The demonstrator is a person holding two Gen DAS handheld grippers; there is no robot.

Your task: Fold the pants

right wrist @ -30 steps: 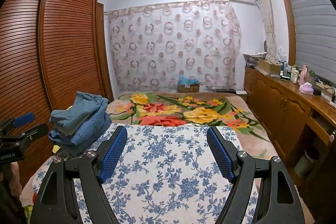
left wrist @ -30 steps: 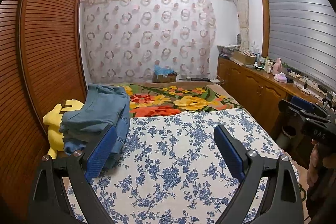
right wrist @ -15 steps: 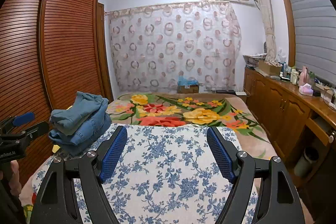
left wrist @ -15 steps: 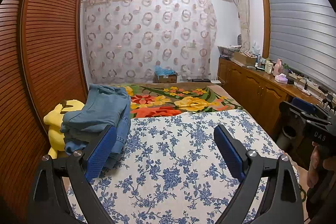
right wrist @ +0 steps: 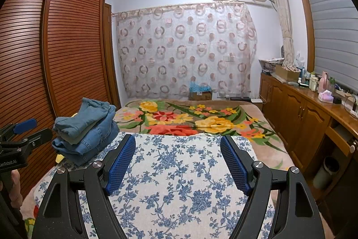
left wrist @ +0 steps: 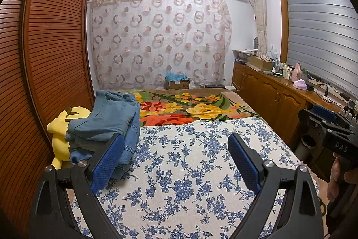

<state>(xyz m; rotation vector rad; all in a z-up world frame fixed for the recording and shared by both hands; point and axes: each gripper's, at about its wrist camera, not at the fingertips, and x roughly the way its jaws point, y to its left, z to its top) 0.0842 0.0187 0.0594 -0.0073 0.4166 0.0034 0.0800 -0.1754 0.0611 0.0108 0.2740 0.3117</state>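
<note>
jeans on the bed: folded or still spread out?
Folded. The jeans sit as a compact stack of several denim layers at the left edge of the blue floral sheet; no legs lie spread.

Wide-open right hand-held gripper (right wrist: pixel 177 162) above blue-flowered sheet (right wrist: pixel 179 183), folded pants (right wrist: pixel 86 129) stacked far left.

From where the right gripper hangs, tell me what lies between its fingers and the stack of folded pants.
Only bare blue-flowered sheet. In the right wrist view, the open right gripper is apart from the folded pants, nothing lying between.
</note>
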